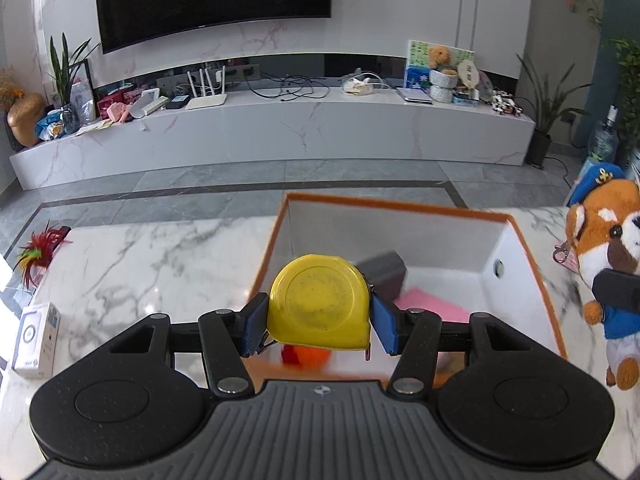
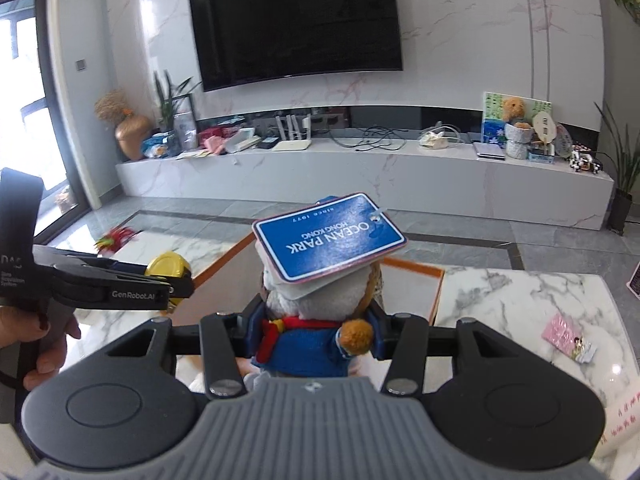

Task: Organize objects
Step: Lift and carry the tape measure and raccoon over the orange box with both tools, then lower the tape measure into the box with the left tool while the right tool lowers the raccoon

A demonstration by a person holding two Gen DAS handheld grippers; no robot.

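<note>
My left gripper (image 1: 319, 322) is shut on a yellow tape measure (image 1: 320, 300) and holds it over the near left part of an open orange-rimmed white box (image 1: 516, 248). The box holds a grey block (image 1: 384, 274), a pink sheet (image 1: 434, 306) and an orange-red item (image 1: 306, 356). My right gripper (image 2: 316, 330) is shut on a plush red panda in blue clothes (image 2: 316, 316) with a blue Ocean Park tag (image 2: 330, 238) on top. The plush shows at the right edge of the left wrist view (image 1: 608, 264). The left gripper with the tape measure (image 2: 168, 266) shows at left in the right wrist view.
The box stands on a white marble table (image 1: 140, 264). A small white carton (image 1: 36, 338) and a red feathered item (image 1: 40, 250) lie at its left edge. A pink card (image 2: 566, 332) lies on the table's right side. A TV bench (image 1: 280, 132) with clutter stands beyond the floor.
</note>
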